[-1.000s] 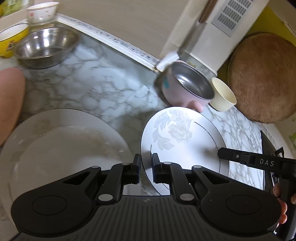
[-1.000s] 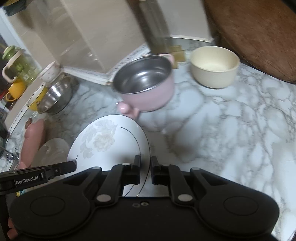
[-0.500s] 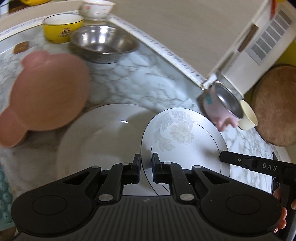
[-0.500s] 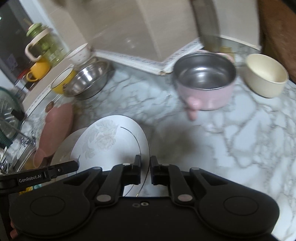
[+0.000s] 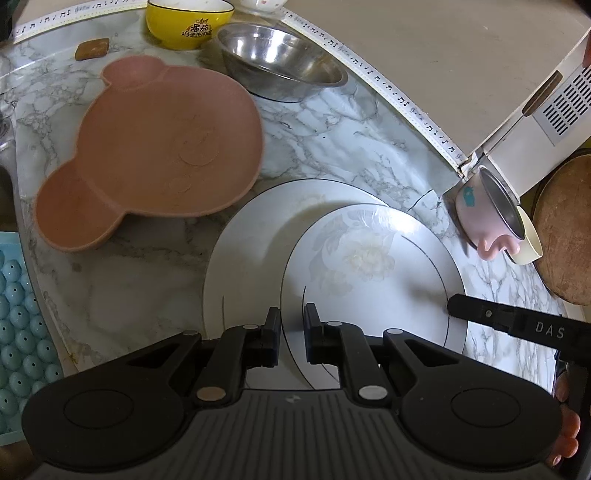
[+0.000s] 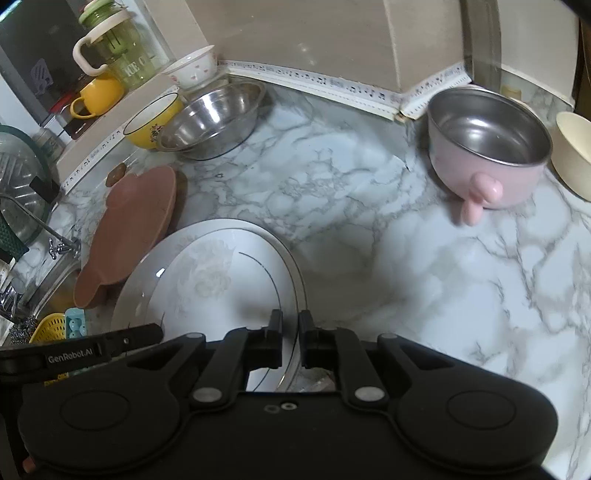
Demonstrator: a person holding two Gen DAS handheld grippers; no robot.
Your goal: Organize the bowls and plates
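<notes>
Both grippers hold a white flower-patterned plate [image 5: 373, 273] by opposite rims. My left gripper [image 5: 291, 332] is shut on its left rim and my right gripper [image 6: 290, 341] is shut on its right rim. The plate [image 6: 218, 291] hangs just above a larger white plate [image 5: 251, 258] lying on the marble counter. A pink bear-shaped plate [image 5: 155, 147] lies to the left. A steel bowl [image 5: 280, 62], a yellow bowl [image 5: 188, 18], a pink steel-lined bowl [image 6: 487, 147] and a cream bowl [image 6: 574, 151] stand further back.
A small white bowl [image 6: 194, 66] stands on the ledge beside a green jug [image 6: 114, 48] and a yellow mug [image 6: 99, 92]. A round wooden board [image 5: 569, 229] leans at the right. A blue mat [image 5: 18, 314] and the sink tap [image 6: 59, 243] are at the left.
Both grippers have carried the flower plate leftward across the counter. It now overlaps the large white plate. The pink bear plate and back bowls have come into fuller view.
</notes>
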